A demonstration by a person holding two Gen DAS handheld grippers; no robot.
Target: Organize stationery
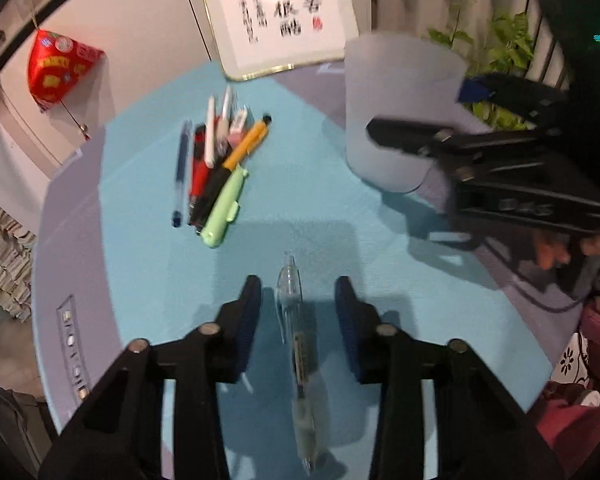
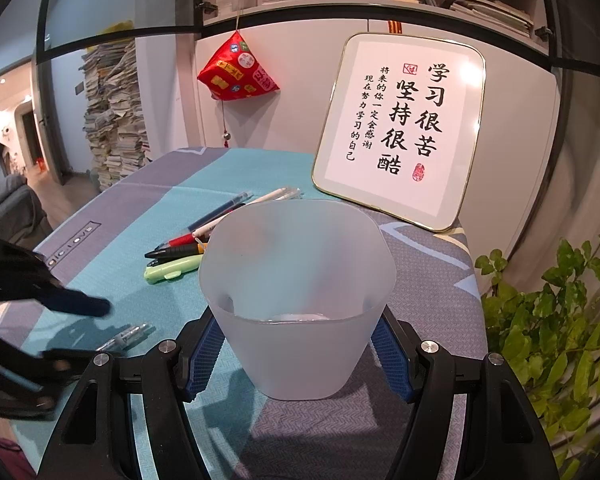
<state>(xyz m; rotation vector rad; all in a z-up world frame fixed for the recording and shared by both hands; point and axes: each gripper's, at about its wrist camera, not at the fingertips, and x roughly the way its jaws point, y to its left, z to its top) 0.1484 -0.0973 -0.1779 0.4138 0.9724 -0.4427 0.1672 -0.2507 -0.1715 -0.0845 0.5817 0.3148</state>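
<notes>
On the bench [image 1: 148, 184], which wears a teal and grey cloth, a loose pile of pens [image 1: 216, 168] lies toward ten o'clock of the left wrist view: a blue pen [image 1: 181, 172] at its left edge, then a red-and-black pen [image 1: 198, 176], a white one, an orange-and-black marker [image 1: 240, 156] and a pale green pen [image 1: 226, 210] at its near right.

At six o'clock of that view the left hand-held gripper [image 1: 298, 292] points steeply down with its jaws apart. A clear pen [image 1: 296, 344] lies on the cloth between them, and neither pad touches it.

Toward two o'clock stands a frosted translucent cup [image 1: 396, 116]. The right hand-held gripper [image 2: 300, 356] is clamped on it: in the right wrist view its blue pads [image 2: 204, 360] press both sides of the cup's lower wall, and the cup sits upright on the grey part of the cloth, its mouth open.

Behind the cup, at one o'clock of the right wrist view, a gold-rimmed calligraphy plaque [image 2: 400, 128] leans against the cabinet. A red pouch [image 2: 236, 70] hangs at eleven o'clock, and a green plant [image 2: 560, 320] fills the right edge.
</notes>
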